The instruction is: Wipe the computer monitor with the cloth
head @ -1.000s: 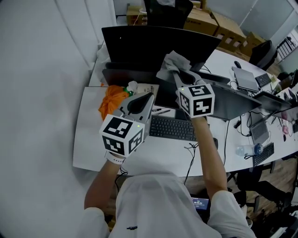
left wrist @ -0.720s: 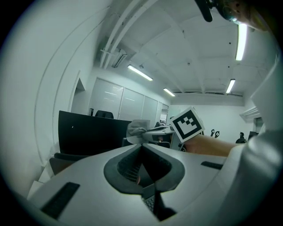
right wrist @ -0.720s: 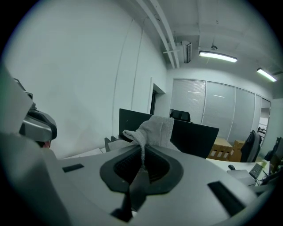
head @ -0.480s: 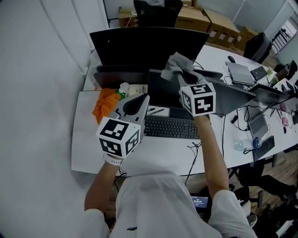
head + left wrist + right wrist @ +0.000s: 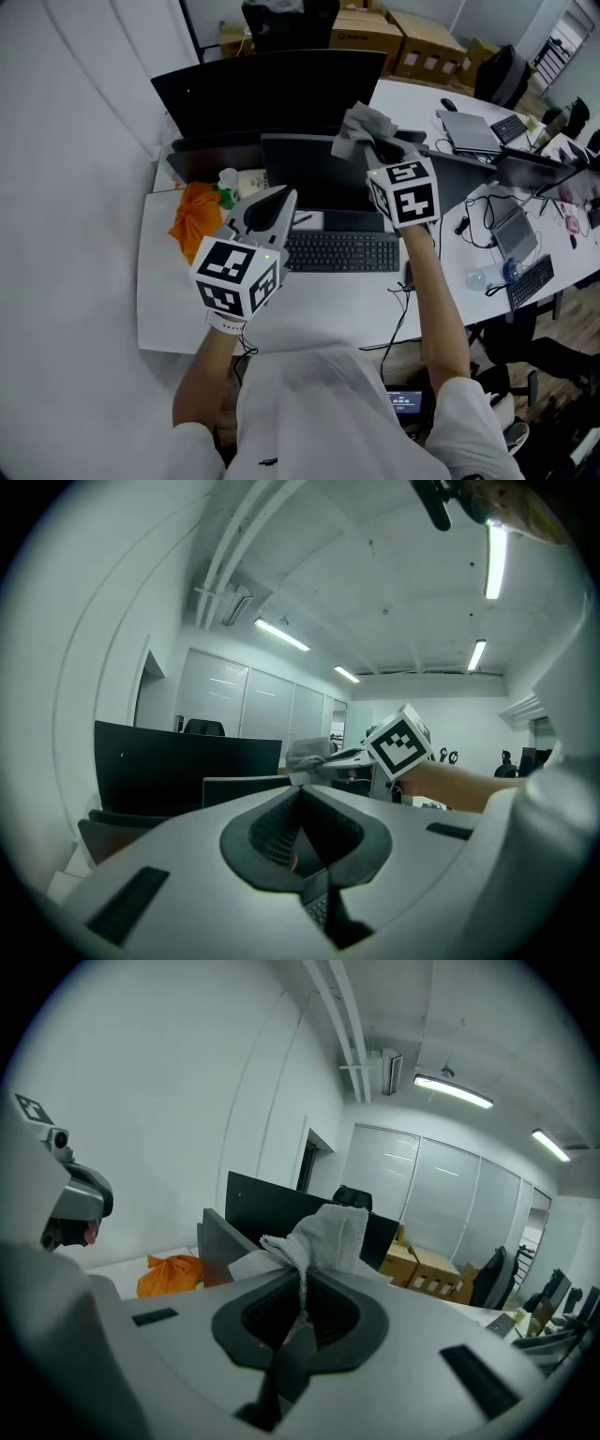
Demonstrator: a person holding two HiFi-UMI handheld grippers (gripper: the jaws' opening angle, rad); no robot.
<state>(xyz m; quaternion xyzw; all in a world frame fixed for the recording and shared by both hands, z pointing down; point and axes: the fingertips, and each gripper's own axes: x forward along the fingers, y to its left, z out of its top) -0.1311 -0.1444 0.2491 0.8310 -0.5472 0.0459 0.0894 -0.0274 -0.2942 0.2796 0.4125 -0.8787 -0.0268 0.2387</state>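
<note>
Head view: my right gripper (image 5: 367, 148) is clamped on the grey cloth (image 5: 360, 124), held up just right of centre in the frame. The cloth sits by the lower right corner of the big black monitor (image 5: 272, 89) and over the top right corner of a smaller screen (image 5: 314, 173) that stands in front of it. I cannot tell whether the cloth touches either one. My left gripper (image 5: 281, 199) hangs left of centre with its jaws together, above the white desk (image 5: 169, 300), between an orange bundle (image 5: 192, 214) and the keyboard (image 5: 342, 251).

Left gripper view: my jaws meet at the bottom centre with nothing between them. The monitor fills the middle left of the frame. To its right, my other gripper's marker cube shows with the cloth bunched at its tip.

Right gripper view: my jaws are pressed together on the cloth, which rises from between them in a bunched fold at the centre. The dark screens stand behind it, and the orange bundle lies at the lower left.
</note>
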